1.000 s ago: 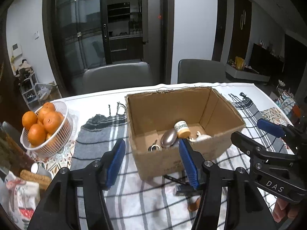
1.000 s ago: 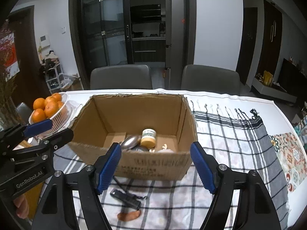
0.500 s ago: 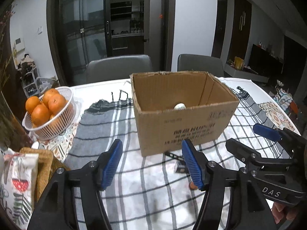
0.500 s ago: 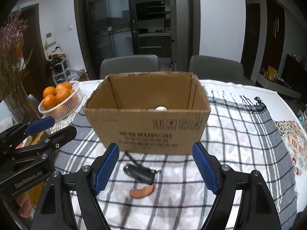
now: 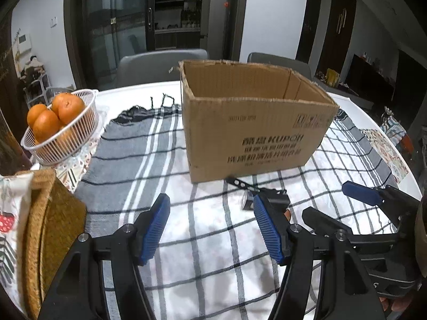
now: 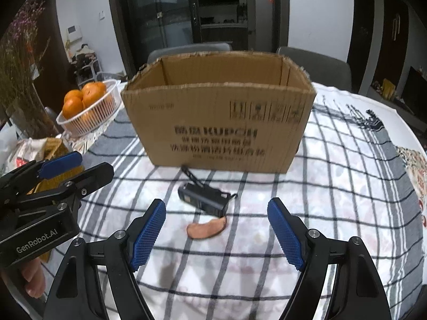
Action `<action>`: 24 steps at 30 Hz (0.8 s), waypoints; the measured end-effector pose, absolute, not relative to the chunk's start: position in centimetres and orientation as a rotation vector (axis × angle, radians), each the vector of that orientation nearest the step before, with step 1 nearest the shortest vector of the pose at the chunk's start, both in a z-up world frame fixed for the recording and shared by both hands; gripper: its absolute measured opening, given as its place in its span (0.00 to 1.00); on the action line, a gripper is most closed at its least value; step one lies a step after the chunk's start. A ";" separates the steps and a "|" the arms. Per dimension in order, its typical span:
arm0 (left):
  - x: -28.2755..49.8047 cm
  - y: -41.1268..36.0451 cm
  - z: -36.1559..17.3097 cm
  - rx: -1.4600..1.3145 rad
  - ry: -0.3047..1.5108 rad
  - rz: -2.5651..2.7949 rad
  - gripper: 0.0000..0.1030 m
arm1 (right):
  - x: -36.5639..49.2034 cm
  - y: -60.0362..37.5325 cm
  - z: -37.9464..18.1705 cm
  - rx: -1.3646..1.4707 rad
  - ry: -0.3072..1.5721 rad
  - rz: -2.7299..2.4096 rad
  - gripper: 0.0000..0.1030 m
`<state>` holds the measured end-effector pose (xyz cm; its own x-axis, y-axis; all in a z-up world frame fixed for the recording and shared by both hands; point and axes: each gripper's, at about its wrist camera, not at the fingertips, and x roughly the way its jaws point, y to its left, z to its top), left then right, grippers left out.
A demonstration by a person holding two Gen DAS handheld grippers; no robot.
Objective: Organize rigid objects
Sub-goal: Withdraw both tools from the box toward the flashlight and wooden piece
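Observation:
An open cardboard box (image 6: pixel 218 128) stands on the checked tablecloth; it also shows in the left wrist view (image 5: pixel 253 130). Its contents are hidden at this low angle. In front of it lie a black rectangular device (image 6: pixel 204 197) with a thin black strap (image 6: pixel 190 174) and a flat brown curved piece (image 6: pixel 206 229). In the left wrist view the device (image 5: pixel 272 198) is partly hidden behind my finger. My right gripper (image 6: pixel 217 229) is open and empty, just short of the brown piece. My left gripper (image 5: pixel 213 225) is open and empty, left of the device.
A white basket of oranges (image 5: pixel 61 130) stands at the left, also in the right wrist view (image 6: pixel 88 106). A woven mat and patterned bag (image 5: pixel 40 226) lie at the near left. Dried flowers (image 6: pixel 18 80) stand far left. Grey chairs (image 6: pixel 315 66) are behind the table.
Both grippers have dropped lower and pulled back from above the box towards the table. The box's inside has gone out of sight. The device and brown piece are nearer.

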<state>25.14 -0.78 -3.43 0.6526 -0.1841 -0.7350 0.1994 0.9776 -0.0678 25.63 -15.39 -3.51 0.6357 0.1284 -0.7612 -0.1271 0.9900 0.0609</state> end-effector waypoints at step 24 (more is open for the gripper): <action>28.7 -5.2 -9.0 0.039 1.010 -0.503 0.70 | 26.2 -14.7 -10.8 0.055 0.926 0.301 0.77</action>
<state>28.67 -5.19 -8.96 0.4285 -0.3853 -0.8173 0.4207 0.8856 -0.1969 26.25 -14.67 -10.77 0.5622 0.2792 -0.7784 -0.2322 0.9567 0.1754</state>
